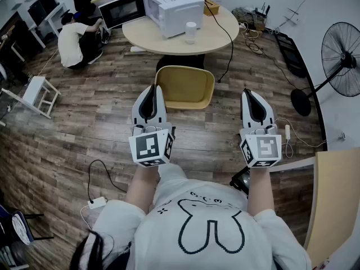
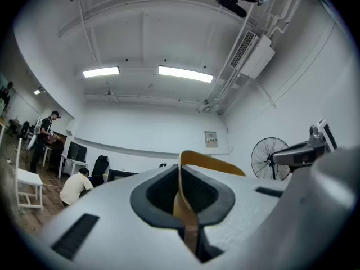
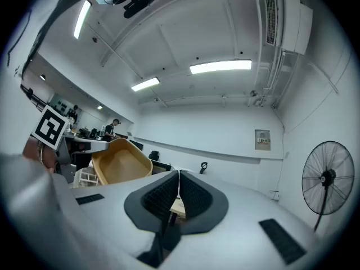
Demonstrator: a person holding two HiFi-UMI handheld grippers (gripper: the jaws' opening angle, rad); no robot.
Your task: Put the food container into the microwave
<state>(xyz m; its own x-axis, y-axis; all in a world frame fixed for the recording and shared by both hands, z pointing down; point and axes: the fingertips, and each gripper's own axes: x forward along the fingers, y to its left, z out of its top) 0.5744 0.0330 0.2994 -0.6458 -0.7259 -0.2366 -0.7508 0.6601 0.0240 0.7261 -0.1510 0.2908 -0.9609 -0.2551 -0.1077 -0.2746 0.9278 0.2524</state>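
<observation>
A white microwave (image 1: 171, 7) stands on the round wooden table (image 1: 216, 35) with its dark door (image 1: 121, 10) swung open to the left. A small white container (image 1: 190, 31) sits on the table just right of it. Both grippers hover over the floor, well short of the table, and point toward it. My left gripper (image 1: 149, 90) (image 2: 181, 176) has its jaws together and holds nothing. My right gripper (image 1: 253, 94) (image 3: 178, 179) is likewise shut and empty, its ribbed pads touching.
A yellow chair (image 1: 184, 87) (image 3: 119, 161) stands between the grippers and the table. A person (image 1: 73, 41) crouches at the far left near a white stool (image 1: 36, 94). A standing fan (image 1: 340, 52) (image 2: 269, 157) is at the right, and cables lie on the floor.
</observation>
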